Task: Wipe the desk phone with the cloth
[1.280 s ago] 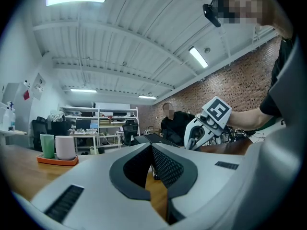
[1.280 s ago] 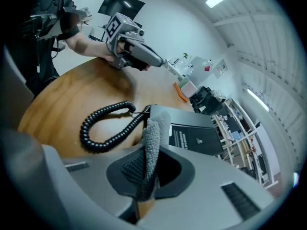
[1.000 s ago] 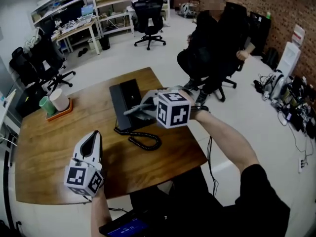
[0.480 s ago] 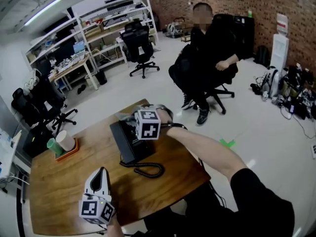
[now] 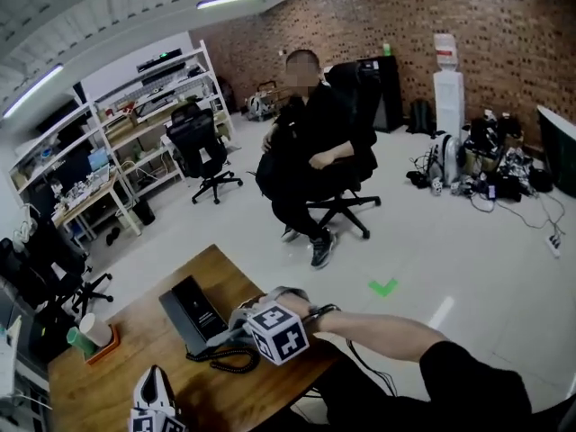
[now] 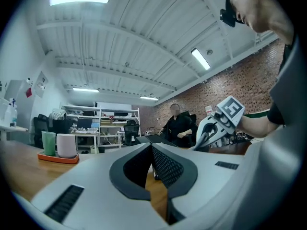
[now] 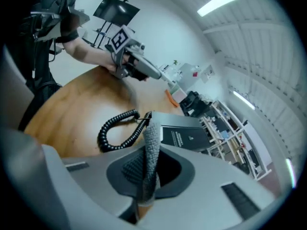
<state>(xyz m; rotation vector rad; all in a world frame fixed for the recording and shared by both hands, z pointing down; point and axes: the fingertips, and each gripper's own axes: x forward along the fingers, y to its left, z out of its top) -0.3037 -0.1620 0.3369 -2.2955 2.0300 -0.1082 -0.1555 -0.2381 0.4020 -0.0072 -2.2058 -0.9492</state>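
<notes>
- Tabletop [image 5: 117,376]: wooden, carried the desk phone [image 5: 191,310] near its far edge, with cups on a tray [image 5: 90,336] well off to the left.
- Desk phone: black, lay flat, coiled cord [image 7: 115,128] looped on the wood at its near end.
- Left tool [image 6: 152,176]: parked low over bare wood, well apart from the phone. Jaws pressed together, nothing between them. Looked idle.
- Right tool [image 7: 146,176]: at the phone's near end, above the cord, jaws pinching the cloth [image 7: 151,152].
- Cloth: grey strip, stood up out of the jaws, free end by the phone's near edge. Couldn't tell whether it touched.
- Step, my read: the wipe itself, at the start of a pass or between passes.
- Next move called for lowering the cloth flat onto the phone's top and dragging along it, light pressure, without snagging the cord.
</notes>
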